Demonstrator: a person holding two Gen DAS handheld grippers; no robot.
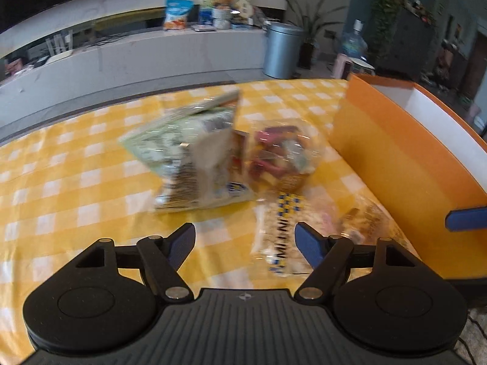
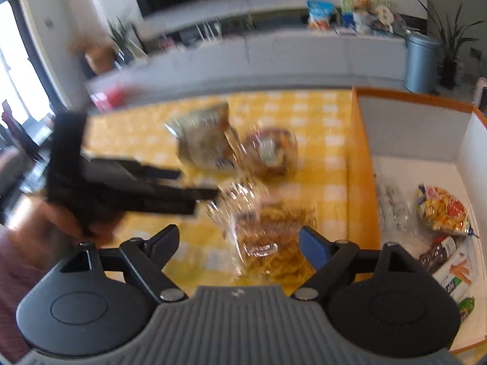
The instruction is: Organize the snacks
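the left tool [image 1: 245, 240] hangs over the yellow-and-white checked counter [image 1: 76, 182] with its jaws spread wide and nothing between the pads. just ahead of it, slightly to its right, lies a clear snack packet with blue-and-yellow print [image 1: 283, 231], flat on the cloth. farther on stands a green-and-white bag [image 1: 188, 152], tilted, and touching its right side is a clear bag of mixed red and yellow pieces [image 1: 280, 155]; all are blurred. an orange box [image 1: 374, 152] with a white inside stands at the right edge of the counter.

the right tool [image 2: 239, 243] is also wide open, gripping nothing; a clear bag of brownish twisted snacks [image 2: 274, 243] lies on the cloth beneath the gap, and whether a pad touches it cannot be told through the blur. inside the orange box [image 2: 362, 182] lie several packets, among them a bag of yellow-orange crisps [image 2: 444, 213].
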